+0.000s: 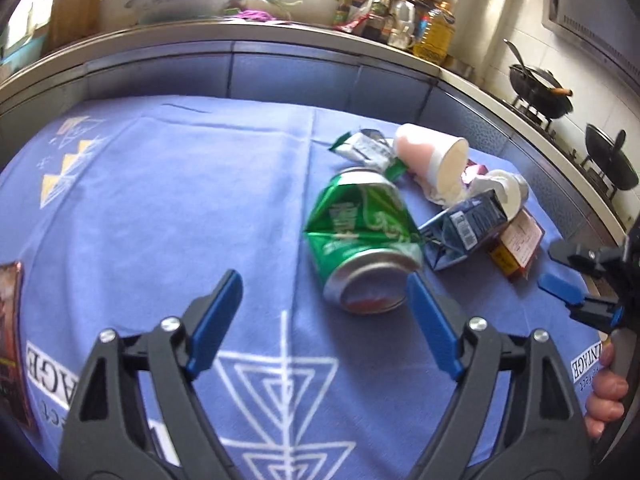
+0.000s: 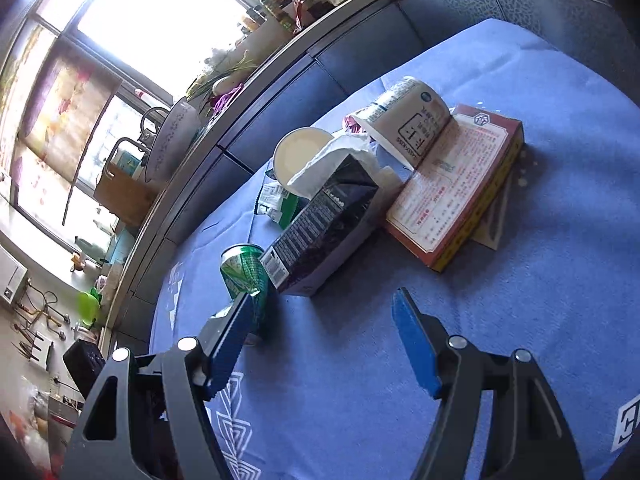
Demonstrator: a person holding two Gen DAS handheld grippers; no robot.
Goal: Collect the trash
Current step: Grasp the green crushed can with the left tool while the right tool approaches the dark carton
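A crushed green can (image 1: 360, 236) lies on the blue cloth (image 1: 160, 208) just ahead of my open, empty left gripper (image 1: 324, 284); its right fingertip is close beside the can's end. Behind the can lie a dark blue carton (image 1: 464, 228), a red box (image 1: 518, 244), a tipped paper cup (image 1: 436, 156) and a green-white wrapper (image 1: 366, 146). My right gripper (image 2: 324, 300) is open and empty, short of the carton (image 2: 324, 228) and the red box (image 2: 452, 184), with the can (image 2: 244, 272) by its left finger. It also shows at the right edge of the left wrist view (image 1: 560, 272).
A tipped white tub (image 2: 404, 116) and crumpled tissue (image 2: 340, 152) lie among the trash. A dark packet (image 1: 10, 340) lies at the cloth's left edge. A kitchen counter (image 1: 240, 28) with bowl, bottles and woks runs behind the table.
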